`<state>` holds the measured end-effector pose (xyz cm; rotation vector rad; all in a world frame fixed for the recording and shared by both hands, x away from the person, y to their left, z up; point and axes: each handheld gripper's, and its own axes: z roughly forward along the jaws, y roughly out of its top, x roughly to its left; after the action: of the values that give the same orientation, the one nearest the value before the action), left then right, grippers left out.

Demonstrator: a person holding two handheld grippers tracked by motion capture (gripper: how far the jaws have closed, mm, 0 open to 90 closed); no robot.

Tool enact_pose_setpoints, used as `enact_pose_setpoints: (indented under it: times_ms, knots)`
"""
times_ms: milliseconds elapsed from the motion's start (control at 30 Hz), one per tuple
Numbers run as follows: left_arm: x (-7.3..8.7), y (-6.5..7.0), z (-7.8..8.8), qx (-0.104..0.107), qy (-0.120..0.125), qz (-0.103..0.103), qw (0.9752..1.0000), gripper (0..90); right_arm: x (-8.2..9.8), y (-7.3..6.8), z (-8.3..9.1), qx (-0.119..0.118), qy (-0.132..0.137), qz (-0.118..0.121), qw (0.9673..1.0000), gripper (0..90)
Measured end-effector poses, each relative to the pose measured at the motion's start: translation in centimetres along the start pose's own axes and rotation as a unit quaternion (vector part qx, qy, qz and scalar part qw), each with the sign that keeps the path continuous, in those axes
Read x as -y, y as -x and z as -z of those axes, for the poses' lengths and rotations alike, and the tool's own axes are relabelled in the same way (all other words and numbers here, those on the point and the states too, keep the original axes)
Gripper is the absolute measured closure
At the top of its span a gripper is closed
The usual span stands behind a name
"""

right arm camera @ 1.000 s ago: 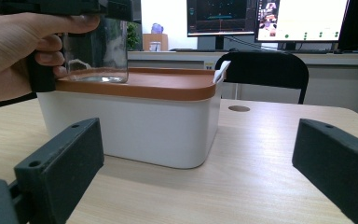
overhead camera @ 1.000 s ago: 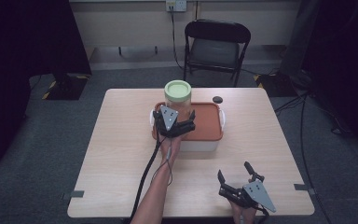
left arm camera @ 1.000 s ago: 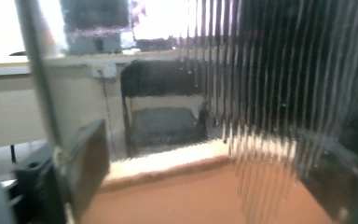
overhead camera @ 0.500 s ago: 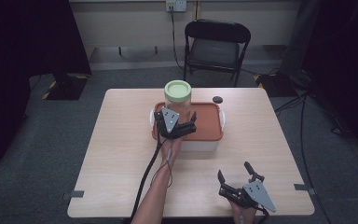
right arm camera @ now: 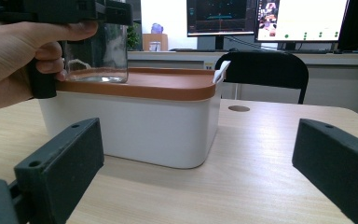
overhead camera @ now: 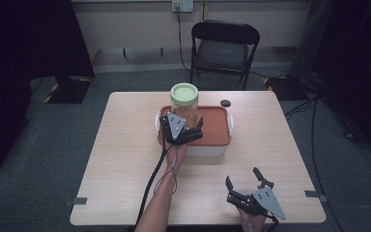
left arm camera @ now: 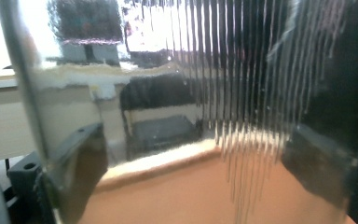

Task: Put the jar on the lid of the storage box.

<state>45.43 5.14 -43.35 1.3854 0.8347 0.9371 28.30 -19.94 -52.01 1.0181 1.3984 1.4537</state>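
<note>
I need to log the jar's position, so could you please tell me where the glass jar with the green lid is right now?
In the high view the glass jar stands on the orange lid of the white box, at its far left corner, between the jaws of the left gripper.

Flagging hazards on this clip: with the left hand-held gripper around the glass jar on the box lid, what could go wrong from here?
1. The jar is smooth ribbed glass; if the left hand-held gripper grips loosely, it might slip when lifted.
2. The jar stands on the orange lid of the white box, raised off the table; a sideways push could tip it off.
3. The right hand-held gripper sits open and apart, so nothing steadies the box.
</note>
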Motion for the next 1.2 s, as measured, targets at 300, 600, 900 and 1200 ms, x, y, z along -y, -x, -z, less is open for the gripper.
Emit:
enact_pose_setpoints:
  times_ms: [300, 600, 900, 1200]
  knots:
    - [0.1, 0.0, 0.3, 0.001, 0.016, -0.002, 0.9999, 0.2, 0.0, 0.0, 0.0, 0.0, 0.0, 0.0, 1.0, 1.1]
    - [0.0, -0.2, 0.4, 0.007, 0.02, 0.008, 0.9997, 0.0, 0.0, 0.0, 0.0, 0.0, 0.0, 0.0, 1.0, 1.2]
    - [-0.4, -0.2, 0.7, 0.005, 0.024, -0.002, 0.9997, 0.0, 0.0, 0.0, 0.0, 0.0, -0.002, 0.001, 1.0, 1.2]
    - [-0.6, -0.2, 1.2, 0.006, 0.02, -0.004, 0.9998, 0.0, 0.0, 0.0, 0.0, 0.0, -0.002, 0.0, 1.0, 1.2]
